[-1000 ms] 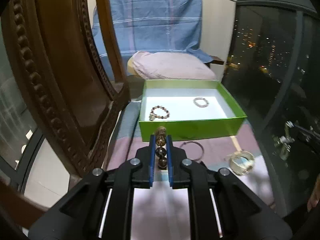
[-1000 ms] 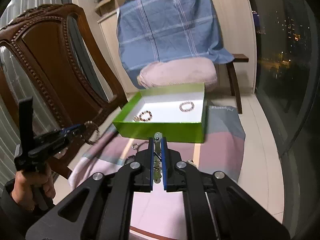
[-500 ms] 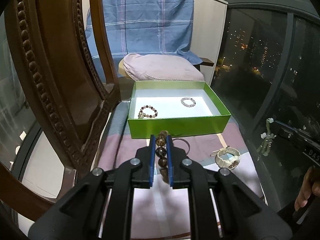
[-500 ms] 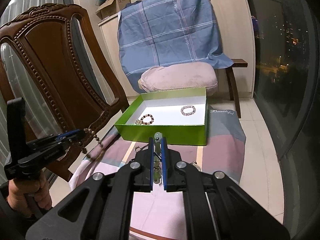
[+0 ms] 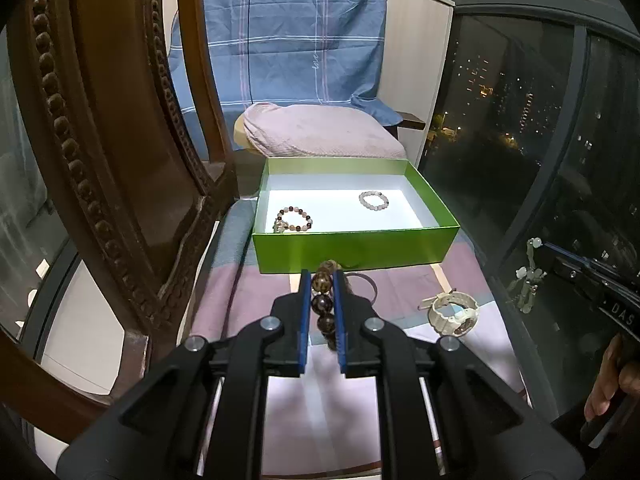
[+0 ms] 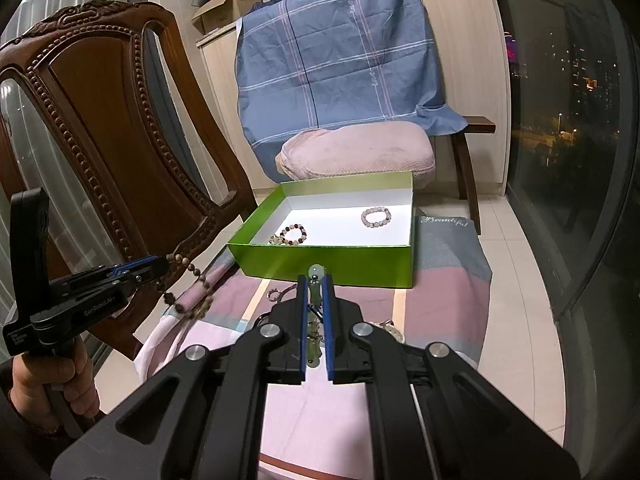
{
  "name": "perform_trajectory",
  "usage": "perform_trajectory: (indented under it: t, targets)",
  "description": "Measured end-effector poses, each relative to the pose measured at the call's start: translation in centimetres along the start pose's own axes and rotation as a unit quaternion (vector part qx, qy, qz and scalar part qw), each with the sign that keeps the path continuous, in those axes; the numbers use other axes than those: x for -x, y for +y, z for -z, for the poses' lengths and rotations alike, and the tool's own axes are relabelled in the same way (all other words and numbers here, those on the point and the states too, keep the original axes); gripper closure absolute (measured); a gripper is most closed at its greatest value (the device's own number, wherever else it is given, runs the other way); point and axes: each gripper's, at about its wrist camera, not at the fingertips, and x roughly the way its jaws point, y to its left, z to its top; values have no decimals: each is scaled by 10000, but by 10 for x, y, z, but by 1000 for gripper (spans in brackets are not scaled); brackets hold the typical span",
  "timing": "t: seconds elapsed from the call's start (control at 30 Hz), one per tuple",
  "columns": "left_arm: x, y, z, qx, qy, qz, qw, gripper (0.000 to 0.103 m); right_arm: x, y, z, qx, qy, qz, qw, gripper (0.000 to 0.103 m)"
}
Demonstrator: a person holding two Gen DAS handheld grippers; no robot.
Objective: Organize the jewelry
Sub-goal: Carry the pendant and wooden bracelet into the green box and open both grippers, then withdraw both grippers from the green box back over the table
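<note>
We have two bead bracelets in the open green cardboard box [image 5: 352,246] already: a brown-and-pink one [image 5: 294,220] and a pale pink one [image 5: 373,200]. Our left gripper [image 5: 321,286] squeezes a string of big brown wooden beads [image 5: 322,304]. Our right gripper [image 6: 315,284] squeezes a pale green bead string [image 6: 316,280]. Both hang in the air, near the front of the box. A cream plastic watch [image 5: 452,314] and a thin ring-shaped bangle [image 5: 366,286] lie on the pink striped cloth [image 5: 248,292], waiting. We think we are about halfway.
</note>
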Motion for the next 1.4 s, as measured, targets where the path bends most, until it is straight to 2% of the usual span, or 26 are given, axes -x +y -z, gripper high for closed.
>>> perform_trajectory:
  t: [0.47, 0.7, 0.87, 1.07, 1.1, 1.13, 1.17, 1.2, 1.23, 1.27, 1.33, 1.37, 1.4]
  targets:
    - [-11, -5, -7, -8, 86, 40, 10000, 92, -6, -7, -10, -106, -8, -149, 9998, 96]
    - [-31, -14, -56, 17, -176, 136, 9998, 92, -40, -16, -57, -164, -327, -285, 9989, 96]
    - [-73, -18, -96, 18, -184, 139, 9997, 92, -82, -30, -82, -252, -421, -211, 9986, 96]
    - [-147, -12, -120, 10, 201, 170, 9997, 92, -139, -55, -90, -373, -266, 82, 9989, 95]
    - [-154, -12, -120, -25, 274, 200, 9994, 92, -145, -59, -88, -401, -229, 135, 9988, 88]
    - [-166, -12, -118, -95, 403, 266, 9988, 90, -152, -64, -87, -424, -159, 155, 9989, 75]
    - [-169, -11, -116, -114, 439, 291, 9985, 86, -157, -70, -85, -453, -82, 254, 9986, 67]
    - [-173, -9, -115, -111, 462, 309, 9984, 66, -156, -75, -84, -504, -106, 383, 9979, 55]
    - [-170, -6, -114, -72, 436, 306, 9986, 40, -150, -78, -84, -596, -199, 464, 9969, 45]
    - [-164, -4, -115, -18, 327, 298, 9990, 30, -137, -83, -86, -756, -431, 441, 9952, 41]
    - [-129, -1, -122, 2, -177, 385, 9991, 21, -110, -87, -91, -934, -848, 377, 9913, 27]
    - [-115, 0, -126, -41, -347, 421, 9985, 17, -95, -88, -93, -996, -1078, 356, 9885, 23]
    - [-91, 1, -130, -120, -627, 430, 9970, 9, -75, -90, -94, -1076, -1375, 347, 9840, 18]
